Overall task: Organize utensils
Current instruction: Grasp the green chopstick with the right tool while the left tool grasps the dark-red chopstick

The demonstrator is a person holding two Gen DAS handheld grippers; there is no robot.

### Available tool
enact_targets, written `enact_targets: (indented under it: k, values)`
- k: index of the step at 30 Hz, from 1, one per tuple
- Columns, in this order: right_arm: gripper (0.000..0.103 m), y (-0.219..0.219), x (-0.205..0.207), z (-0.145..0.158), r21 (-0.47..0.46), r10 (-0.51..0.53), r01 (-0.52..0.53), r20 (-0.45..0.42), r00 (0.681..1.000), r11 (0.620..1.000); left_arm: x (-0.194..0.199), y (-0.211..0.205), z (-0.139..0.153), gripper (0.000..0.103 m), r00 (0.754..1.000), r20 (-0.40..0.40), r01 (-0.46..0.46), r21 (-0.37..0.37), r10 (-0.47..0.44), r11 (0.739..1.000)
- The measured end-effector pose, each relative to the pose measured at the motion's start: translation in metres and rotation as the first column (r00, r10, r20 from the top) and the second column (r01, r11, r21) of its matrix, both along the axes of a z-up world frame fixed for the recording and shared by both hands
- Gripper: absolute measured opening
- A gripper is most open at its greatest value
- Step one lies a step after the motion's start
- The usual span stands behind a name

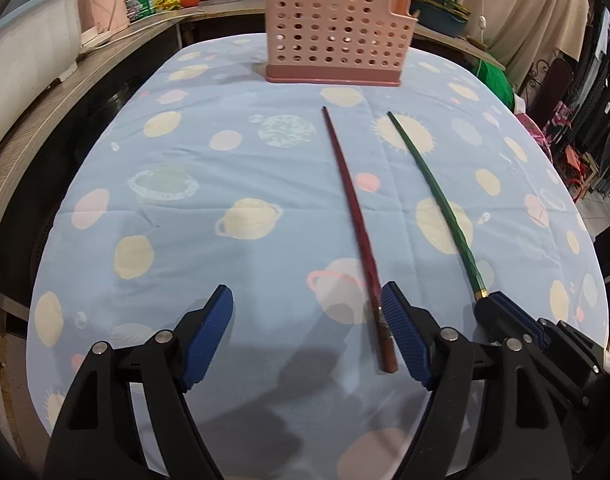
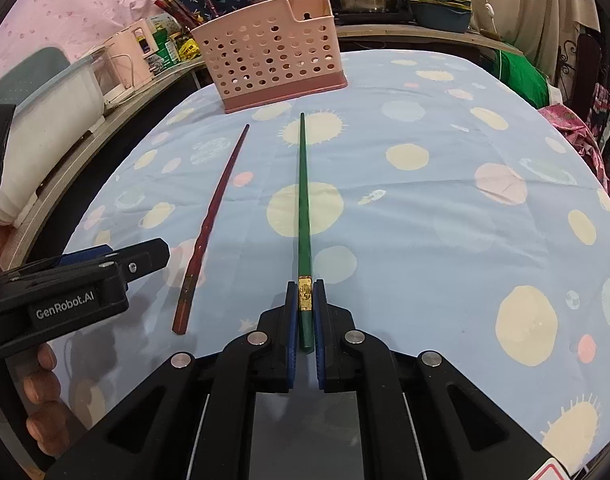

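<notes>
Two chopsticks lie on the tabletop (image 2: 445,220): one red chopstick (image 1: 355,216) and one green chopstick (image 2: 303,216). One pink holder (image 2: 269,52) with round holes stands at twelve o'clock, past their tips; several more chopsticks rise from it. The left gripper (image 1: 307,334) has its fingers spread, the red chopstick's thick end lying just beside its right finger. The right gripper (image 2: 305,316) pinches the green chopstick at its gold band. The left gripper's side reads "GenRobot.AI".
</notes>
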State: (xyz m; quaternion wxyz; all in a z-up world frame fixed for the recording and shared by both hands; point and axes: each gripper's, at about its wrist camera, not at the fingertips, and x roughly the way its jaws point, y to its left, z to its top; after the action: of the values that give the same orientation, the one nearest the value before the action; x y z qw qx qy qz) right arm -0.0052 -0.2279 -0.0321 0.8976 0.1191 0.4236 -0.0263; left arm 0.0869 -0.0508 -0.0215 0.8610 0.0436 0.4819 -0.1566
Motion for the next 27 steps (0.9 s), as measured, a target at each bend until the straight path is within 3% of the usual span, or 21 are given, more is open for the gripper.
enact_targets:
  k: [13, 19, 22, 24, 27]
  values:
    - [0.007, 0.002, -0.001, -0.001, -0.003, 0.005, -0.005, 0.003, 1.0, 1.0, -0.008, -0.023, -0.013, 0.067, 0.999, 0.011, 0.041, 0.055, -0.042, 0.998]
    - [0.007, 0.003, -0.002, -0.001, -0.006, 0.007, -0.007, 0.003, 1.0, 1.0, -0.013, -0.023, -0.011, 0.041, 0.998, 0.029, 0.06, 0.058, -0.062, 0.996]
    - [0.007, 0.004, -0.001, -0.001, -0.005, 0.01, -0.01, 0.002, 1.0, 1.0, -0.014, -0.024, -0.009, 0.024, 0.997, 0.03, 0.07, 0.059, -0.072, 0.996]
    - [0.007, 0.006, -0.002, -0.001, -0.004, 0.014, -0.014, 0.002, 1.0, 1.0, -0.014, -0.024, -0.009, 0.008, 0.997, 0.021, 0.077, 0.05, -0.078, 0.996]
    - [0.007, 0.008, -0.003, -0.001, -0.004, 0.023, -0.023, 0.0, 1.0, 1.0, -0.013, -0.022, -0.008, 0.007, 0.997, 0.002, 0.078, 0.033, -0.078, 0.996]
